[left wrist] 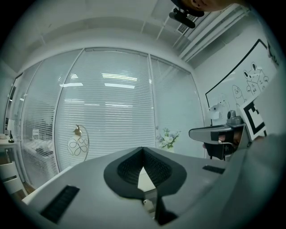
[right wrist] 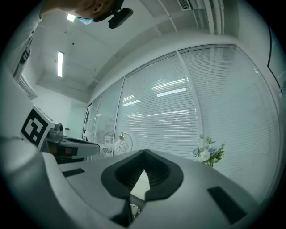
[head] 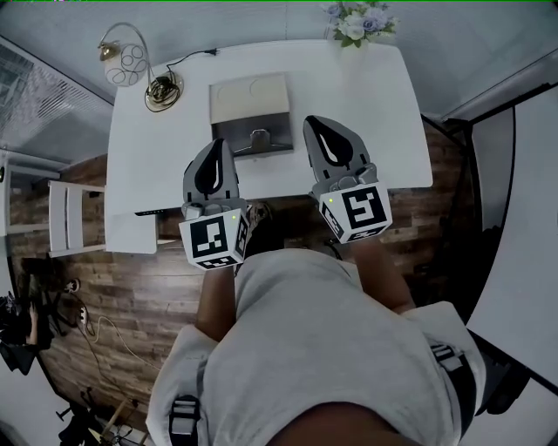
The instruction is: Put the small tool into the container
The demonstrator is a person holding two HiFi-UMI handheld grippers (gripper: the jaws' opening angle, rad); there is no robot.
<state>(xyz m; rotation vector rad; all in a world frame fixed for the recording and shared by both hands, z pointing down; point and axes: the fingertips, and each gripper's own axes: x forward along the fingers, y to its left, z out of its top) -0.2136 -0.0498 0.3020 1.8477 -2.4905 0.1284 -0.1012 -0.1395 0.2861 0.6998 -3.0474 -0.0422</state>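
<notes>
- Head view: the container (head: 251, 111), a box with a pale rear half and a dark grey front half, sits mid-table. It is ahead of the 2 grippers and between them.
- What I take for the small tool (head: 260, 138) is a metallic piece at the dark front half. I cannot tell whether it rests inside or on top, and it is too small to read its long axis.
- The left gripper (head: 220, 150) points level, its tip just beside the box's front left corner. Its own view shows the jaws closed tip to tip with nothing between them.
- The right gripper (head: 318, 131) lies right of the box, a little apart from it. Its jaws are likewise together and empty (only a teardrop gap shows behind the tips).
- As I judge it, the tool lies forward and inward of both tips, the left tip slightly nearer.
- The white table (head: 384, 113) also bears a wire lamp (head: 125, 59), a coiled cable (head: 163, 87) and flowers (head: 357, 22) along its far side. A wooden floor (head: 131, 296) lies below, and window blinds (left wrist: 107, 103) stand beyond.
</notes>
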